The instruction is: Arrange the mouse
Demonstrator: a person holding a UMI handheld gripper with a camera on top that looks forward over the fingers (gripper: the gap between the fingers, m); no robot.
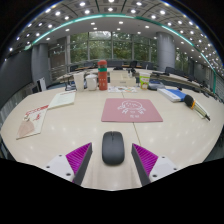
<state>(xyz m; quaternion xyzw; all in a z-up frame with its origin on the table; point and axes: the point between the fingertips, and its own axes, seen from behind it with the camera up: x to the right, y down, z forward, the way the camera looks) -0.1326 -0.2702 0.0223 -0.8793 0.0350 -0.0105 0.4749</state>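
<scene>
A dark grey computer mouse (112, 147) lies on the beige table (75, 125), between my two fingers, with a gap at each side. My gripper (112, 160) is open, its magenta pads (80, 157) flanking the mouse's rear half. A pink mouse mat (132, 110) lies flat on the table beyond the mouse, a little to the right.
Papers (32, 122) lie at the left. At the back stand a red and green stack of items (102, 74), cups (91, 82) and a yellow-labelled container (144, 79). A blue book (174, 95) and a dark tool (197, 107) lie at the right.
</scene>
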